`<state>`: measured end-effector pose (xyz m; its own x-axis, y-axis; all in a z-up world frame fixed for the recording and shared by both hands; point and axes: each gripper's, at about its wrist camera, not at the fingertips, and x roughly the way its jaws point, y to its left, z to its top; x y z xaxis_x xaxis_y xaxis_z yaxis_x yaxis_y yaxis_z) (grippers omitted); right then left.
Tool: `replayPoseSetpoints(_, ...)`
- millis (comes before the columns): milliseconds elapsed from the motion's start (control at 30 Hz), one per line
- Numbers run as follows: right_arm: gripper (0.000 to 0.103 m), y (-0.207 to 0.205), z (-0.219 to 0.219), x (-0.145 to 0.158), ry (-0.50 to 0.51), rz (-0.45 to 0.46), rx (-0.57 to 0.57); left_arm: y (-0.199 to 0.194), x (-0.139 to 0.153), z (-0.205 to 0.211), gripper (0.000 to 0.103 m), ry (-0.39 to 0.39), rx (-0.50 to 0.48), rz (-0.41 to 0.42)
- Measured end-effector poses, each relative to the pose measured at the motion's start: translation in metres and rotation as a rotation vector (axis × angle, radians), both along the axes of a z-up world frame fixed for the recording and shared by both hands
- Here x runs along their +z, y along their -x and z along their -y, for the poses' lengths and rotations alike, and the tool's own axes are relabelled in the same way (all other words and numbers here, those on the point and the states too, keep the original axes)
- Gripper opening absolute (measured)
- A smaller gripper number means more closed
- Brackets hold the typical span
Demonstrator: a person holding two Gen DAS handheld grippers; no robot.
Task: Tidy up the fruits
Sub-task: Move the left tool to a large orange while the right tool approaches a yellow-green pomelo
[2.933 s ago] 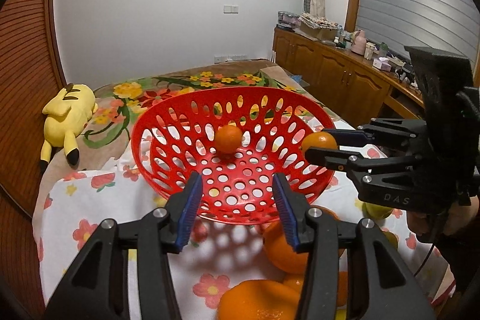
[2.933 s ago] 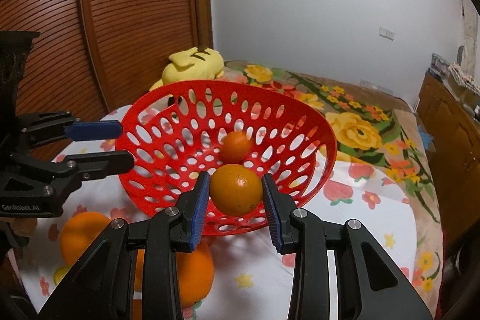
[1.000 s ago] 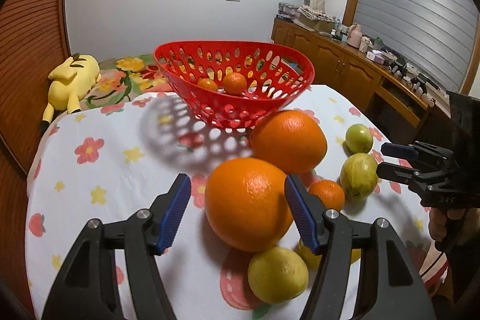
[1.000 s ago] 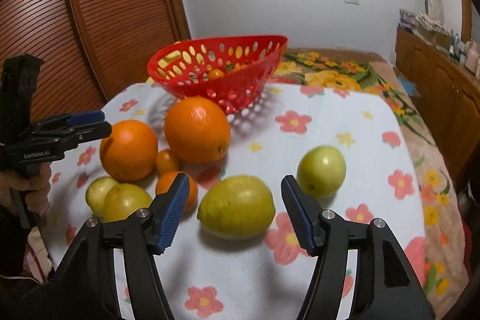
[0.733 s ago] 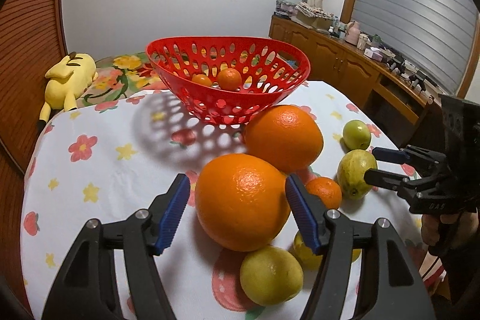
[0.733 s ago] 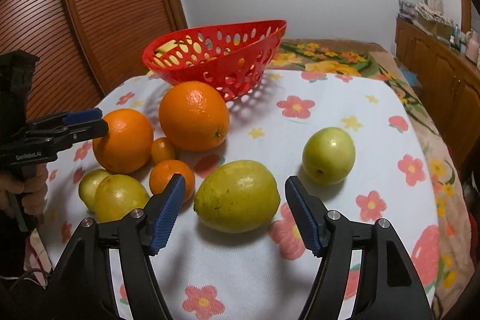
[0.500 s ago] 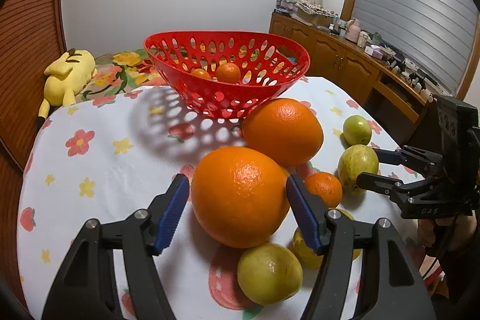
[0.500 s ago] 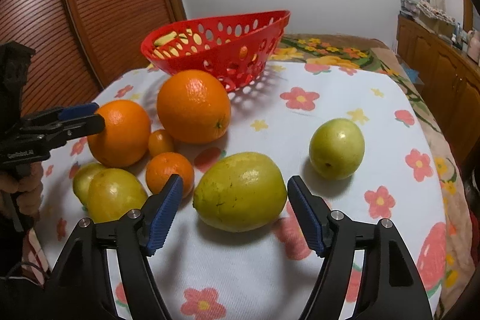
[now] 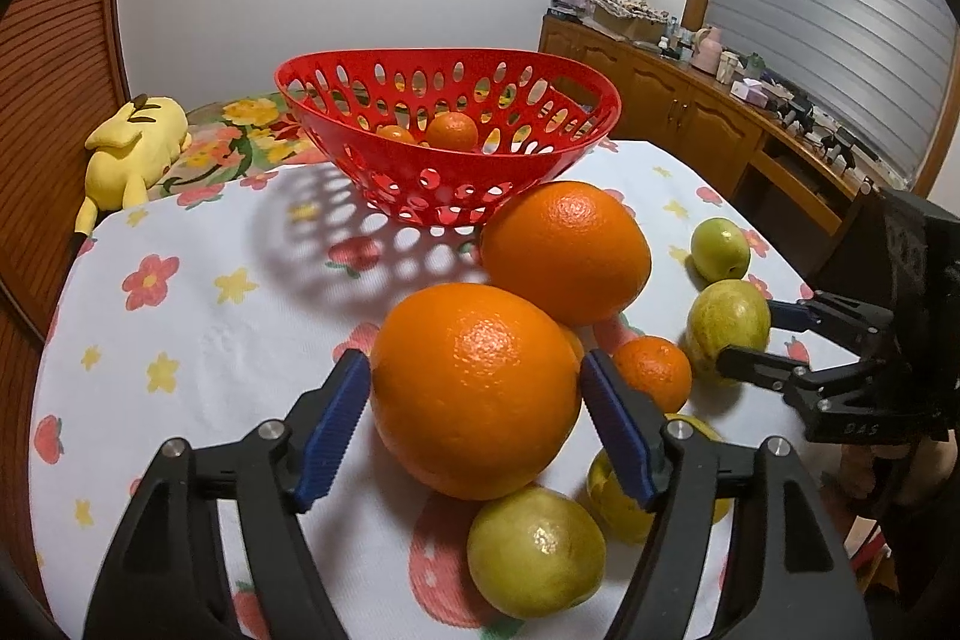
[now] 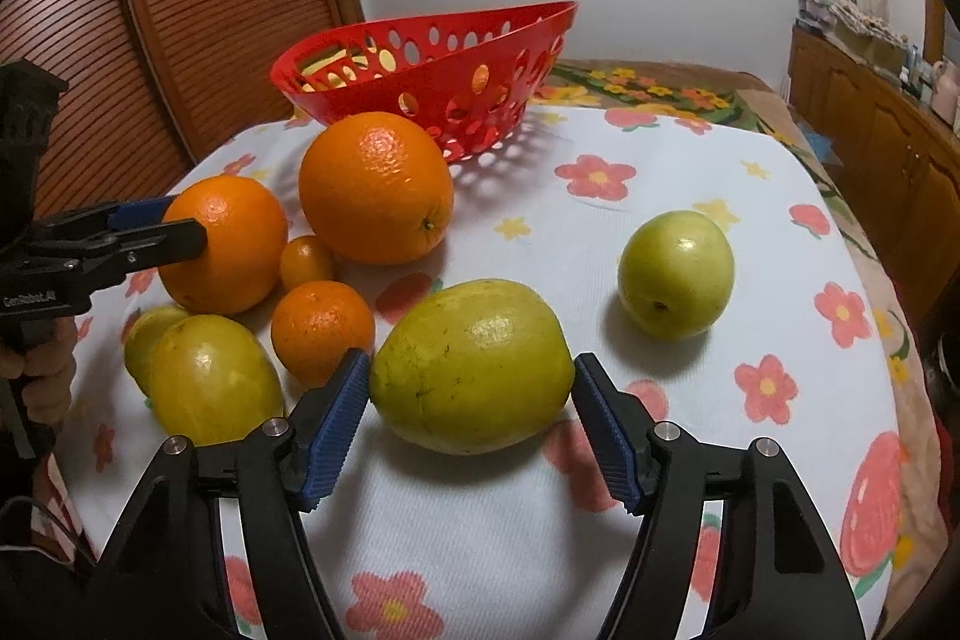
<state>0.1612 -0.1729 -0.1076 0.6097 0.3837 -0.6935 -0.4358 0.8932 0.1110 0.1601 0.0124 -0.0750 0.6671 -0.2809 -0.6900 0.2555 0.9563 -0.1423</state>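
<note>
Moved: both tongs dropped from basket (image 9: 447,100) to tabletop (image 9: 198,340) fruit.
Left tongs (image 9: 474,421): opening, straddling big orange (image 9: 474,388); firm, heavy, rollable.
Right tongs (image 10: 471,415): closing, flanking green fruit (image 10: 471,367); waxy, take mid-girth.

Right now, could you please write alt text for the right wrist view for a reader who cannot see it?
The right gripper straddles a large yellow-green oval fruit on a white floral tablecloth, its jaws closing. Behind lie two big oranges, small tangerines, a round green fruit and a red perforated plastic basket.
</note>
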Motion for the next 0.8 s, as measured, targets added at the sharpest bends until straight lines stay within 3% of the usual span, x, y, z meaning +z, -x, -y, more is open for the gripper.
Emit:
replayPoseSetpoints(400,0.070,0.001,0.011,0.006,-0.017,0.007,-0.012,-0.012,-0.014,0.002,0.084,0.020,-0.015,-0.060)
replayPoseSetpoints(800,0.071,-0.002,0.008,0.006,-0.012,0.010,-0.004,-0.020,-0.021,0.005,0.085,0.011,-0.024,-0.087)
